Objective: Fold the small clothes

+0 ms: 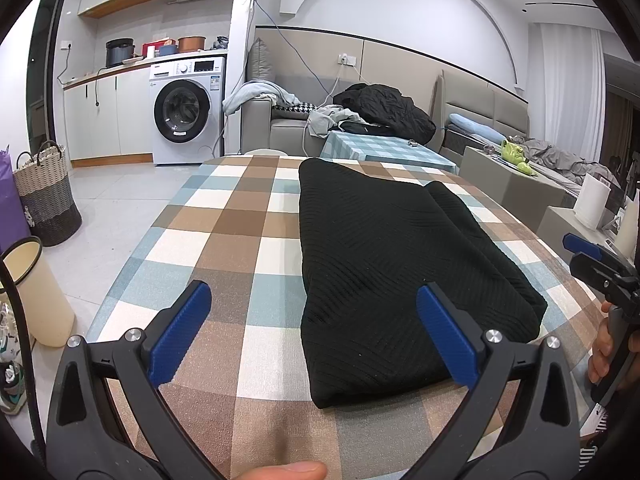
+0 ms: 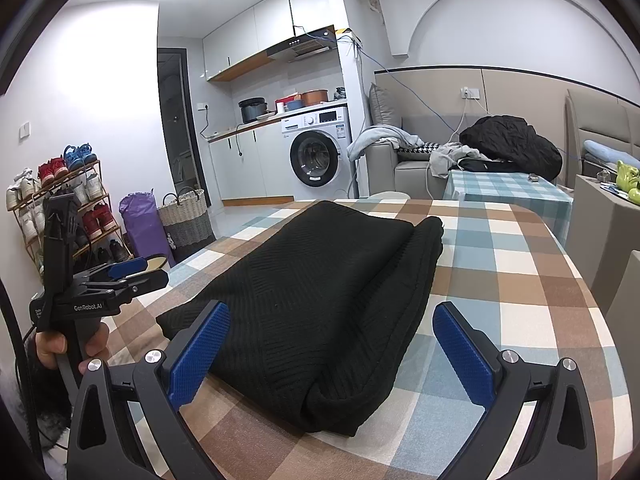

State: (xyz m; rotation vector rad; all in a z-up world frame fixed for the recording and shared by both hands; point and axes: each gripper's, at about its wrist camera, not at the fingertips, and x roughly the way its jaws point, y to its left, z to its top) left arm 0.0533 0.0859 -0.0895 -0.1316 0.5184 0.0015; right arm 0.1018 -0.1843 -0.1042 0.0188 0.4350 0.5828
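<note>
A black ribbed knit garment [image 1: 384,264] lies folded into a long rectangle on the checked table [image 1: 240,220]; it also shows in the right wrist view [image 2: 320,292]. My left gripper [image 1: 312,304] is open and empty, held above the garment's near left edge. My right gripper [image 2: 332,324] is open and empty, held above the garment's near end. The right gripper shows at the right edge of the left wrist view [image 1: 592,256]. The left gripper shows at the left of the right wrist view [image 2: 132,270].
A cream bin [image 1: 36,288] and a woven basket [image 1: 48,196] stand on the floor left of the table. A second checked table [image 1: 380,148] and a sofa with clothes [image 1: 384,108] lie beyond. A shoe rack [image 2: 64,208] stands at the far left.
</note>
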